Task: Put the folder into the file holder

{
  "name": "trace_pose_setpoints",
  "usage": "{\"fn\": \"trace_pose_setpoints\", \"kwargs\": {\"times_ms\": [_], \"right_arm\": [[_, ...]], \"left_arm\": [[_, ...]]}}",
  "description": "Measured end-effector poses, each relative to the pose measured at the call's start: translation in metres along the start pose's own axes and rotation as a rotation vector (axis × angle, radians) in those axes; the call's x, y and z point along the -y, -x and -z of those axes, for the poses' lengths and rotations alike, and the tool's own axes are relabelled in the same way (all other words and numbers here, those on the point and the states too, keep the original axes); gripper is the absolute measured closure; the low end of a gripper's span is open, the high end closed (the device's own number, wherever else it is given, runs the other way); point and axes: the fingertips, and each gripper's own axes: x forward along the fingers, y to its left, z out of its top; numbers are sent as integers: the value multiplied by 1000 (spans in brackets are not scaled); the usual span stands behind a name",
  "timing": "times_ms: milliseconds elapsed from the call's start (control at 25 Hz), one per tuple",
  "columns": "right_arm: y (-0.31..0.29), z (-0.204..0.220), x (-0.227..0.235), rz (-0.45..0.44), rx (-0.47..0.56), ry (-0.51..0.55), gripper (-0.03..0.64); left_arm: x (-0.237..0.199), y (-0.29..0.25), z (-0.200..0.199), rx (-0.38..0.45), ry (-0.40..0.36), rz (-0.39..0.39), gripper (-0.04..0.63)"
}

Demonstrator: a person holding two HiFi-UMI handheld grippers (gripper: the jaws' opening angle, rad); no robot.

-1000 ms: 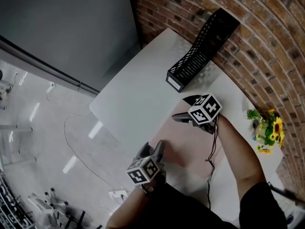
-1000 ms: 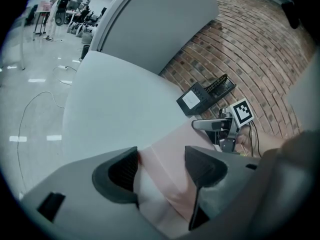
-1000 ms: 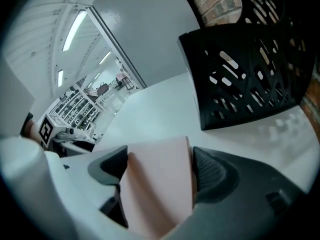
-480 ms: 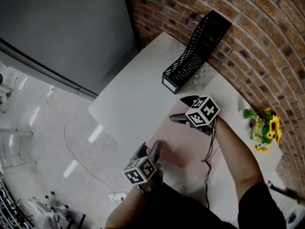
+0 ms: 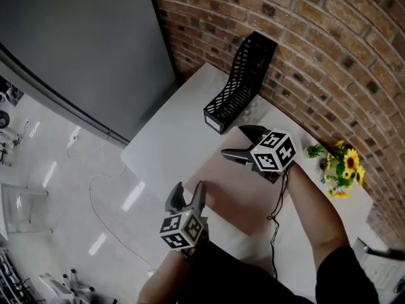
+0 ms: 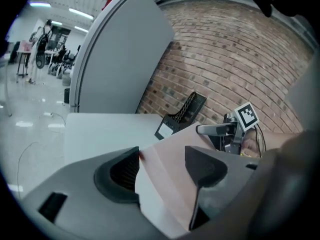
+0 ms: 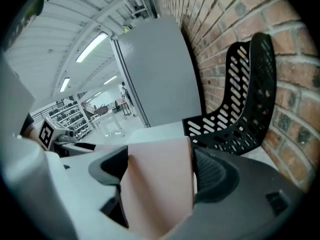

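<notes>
Brick wall (image 5: 329,43) behind, white counter (image 5: 168,138), black mesh file holder (image 5: 237,84) standing at the wall, pink folder (image 5: 237,198) flat on the counter near it, right gripper (image 5: 234,142) and left gripper (image 5: 186,192) at opposite corners, fingers spread around the folder's edges

A white table (image 5: 166,133) stands against a red brick wall (image 5: 329,49). A bunch of yellow flowers (image 5: 340,167) sits at the table's far edge, near the wall. A grey panel (image 5: 69,37) rises beside the table, and a thin cable (image 5: 101,202) trails over the glossy floor (image 5: 44,189).
</notes>
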Motion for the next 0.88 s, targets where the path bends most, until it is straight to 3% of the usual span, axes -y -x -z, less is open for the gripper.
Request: {"fn": "trace_pose_setpoints", "kwargs": {"times_ms": [480, 880], "right_arm": [[97, -59, -33, 67, 222, 104, 192], [164, -48, -62, 108, 332, 52, 172]], "left_arm": [[71, 49, -91, 275, -325, 42, 313], [119, 91, -91, 354, -408, 129, 325]]}}
